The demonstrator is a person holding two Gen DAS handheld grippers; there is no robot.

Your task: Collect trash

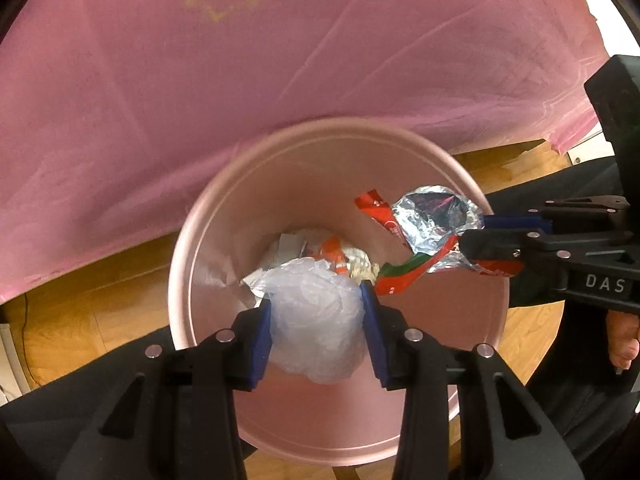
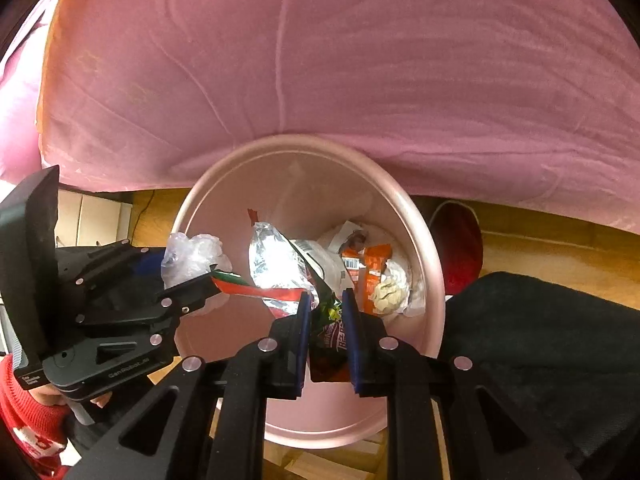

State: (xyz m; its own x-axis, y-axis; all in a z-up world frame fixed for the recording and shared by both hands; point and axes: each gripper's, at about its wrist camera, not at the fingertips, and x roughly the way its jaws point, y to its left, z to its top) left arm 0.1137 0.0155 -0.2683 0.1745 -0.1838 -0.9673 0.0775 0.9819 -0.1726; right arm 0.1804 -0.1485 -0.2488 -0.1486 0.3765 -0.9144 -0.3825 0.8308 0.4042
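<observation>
Left claw (image 1: 316,322) pinches a soft, light plastic ball (image 1: 316,320); right claw (image 2: 324,320) clamps a crinkly wrapper (image 2: 280,268) above the bin (image 2: 434,256).

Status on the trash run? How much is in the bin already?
Done: wrappers and crumpled paper already lie in the pink bin. In hand: left claw holds a clear plastic bag over the bin; right claw holds a foil snack wrapper over it. Left: release both. Any trash elsewhere is out of view.
</observation>
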